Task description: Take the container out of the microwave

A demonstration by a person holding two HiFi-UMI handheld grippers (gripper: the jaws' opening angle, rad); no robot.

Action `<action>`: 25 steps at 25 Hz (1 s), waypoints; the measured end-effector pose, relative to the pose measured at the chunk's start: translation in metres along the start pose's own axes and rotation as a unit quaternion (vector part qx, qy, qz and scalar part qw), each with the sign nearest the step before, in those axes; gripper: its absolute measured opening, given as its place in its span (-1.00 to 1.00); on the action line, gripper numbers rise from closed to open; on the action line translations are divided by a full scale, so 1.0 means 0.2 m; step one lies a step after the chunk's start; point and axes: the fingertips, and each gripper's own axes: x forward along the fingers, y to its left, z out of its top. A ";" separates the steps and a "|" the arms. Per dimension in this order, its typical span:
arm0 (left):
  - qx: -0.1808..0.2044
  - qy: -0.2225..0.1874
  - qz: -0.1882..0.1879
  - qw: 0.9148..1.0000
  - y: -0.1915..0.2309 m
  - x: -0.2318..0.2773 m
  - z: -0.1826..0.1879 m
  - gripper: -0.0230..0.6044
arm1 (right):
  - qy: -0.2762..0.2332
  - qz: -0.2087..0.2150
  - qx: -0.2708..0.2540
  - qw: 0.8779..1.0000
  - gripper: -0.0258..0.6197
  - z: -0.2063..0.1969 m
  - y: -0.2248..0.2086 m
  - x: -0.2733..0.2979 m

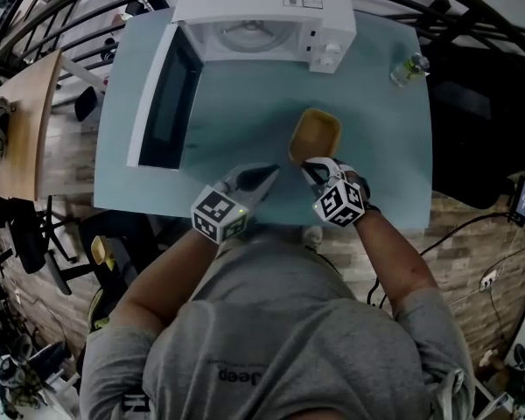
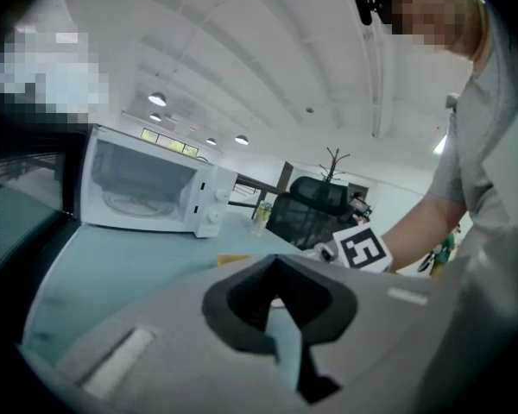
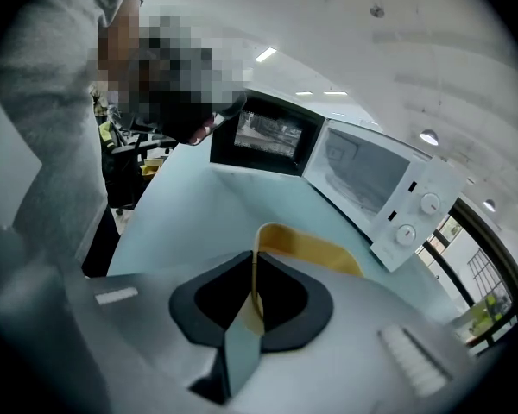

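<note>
One rim is all the right gripper [image 1: 311, 167] pinches on the container [image 1: 316, 135], mid-frame over the tabletop [image 1: 245, 125], outside the microwave [image 1: 262, 11]; it could tilt loose. The left gripper [image 1: 269, 174] has its jaws closed, empty.

My head camera looks steeply down from above my shoulders onto the teal table [image 1: 236, 116], with the microwave [image 1: 262, 7] at its far edge. The camera on my left gripper [image 1: 267, 175] rides low behind its jaws and faces across the tabletop to the microwave's front. The one on my right gripper [image 1: 317, 166] looks along its jaws, close over the yellow container [image 3: 315, 250], toward that same microwave. All three views share the tabletop and the microwave.
</note>
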 end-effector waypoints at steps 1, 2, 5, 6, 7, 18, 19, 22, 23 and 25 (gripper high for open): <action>0.000 0.000 0.001 1.000 0.00 0.00 -0.01 -0.83 | 0.001 0.000 0.001 1.000 -0.86 -0.01 0.01 0.01; 0.000 0.002 0.002 1.000 0.01 0.00 -0.02 -0.83 | 0.002 -0.001 0.001 1.000 -0.86 -0.02 0.01 0.02; -0.006 0.011 0.004 1.000 0.01 -0.01 -0.05 -0.83 | 0.002 -0.003 0.001 1.000 -0.86 -0.05 0.03 0.05; -0.008 0.013 0.004 1.000 0.01 -0.02 -0.06 -0.83 | 0.001 -0.004 0.001 1.000 -0.86 -0.06 0.03 0.06; -0.009 0.014 0.004 1.000 0.01 -0.02 -0.06 -0.83 | 0.001 -0.004 0.001 1.000 -0.86 -0.06 0.04 0.06; -0.011 0.017 0.008 1.000 0.02 -0.05 -0.07 -0.83 | 0.014 0.006 0.014 1.000 -0.83 -0.16 0.10 0.12; -0.012 0.018 0.009 1.000 0.02 -0.05 -0.08 -0.83 | 0.015 0.008 0.016 1.000 -0.77 -0.16 0.11 0.12; -0.010 0.015 0.009 1.000 0.02 -0.06 -0.07 -0.83 | 0.014 0.014 0.021 1.000 -0.61 -0.16 0.11 0.12; -0.009 0.012 0.009 1.000 0.02 -0.06 -0.06 -0.83 | 0.013 0.014 0.022 1.000 -0.58 -0.16 0.10 0.11; -0.009 0.008 0.010 1.000 0.02 -0.06 -0.04 -0.83 | 0.006 0.012 0.026 1.000 -0.55 -0.14 0.09 0.10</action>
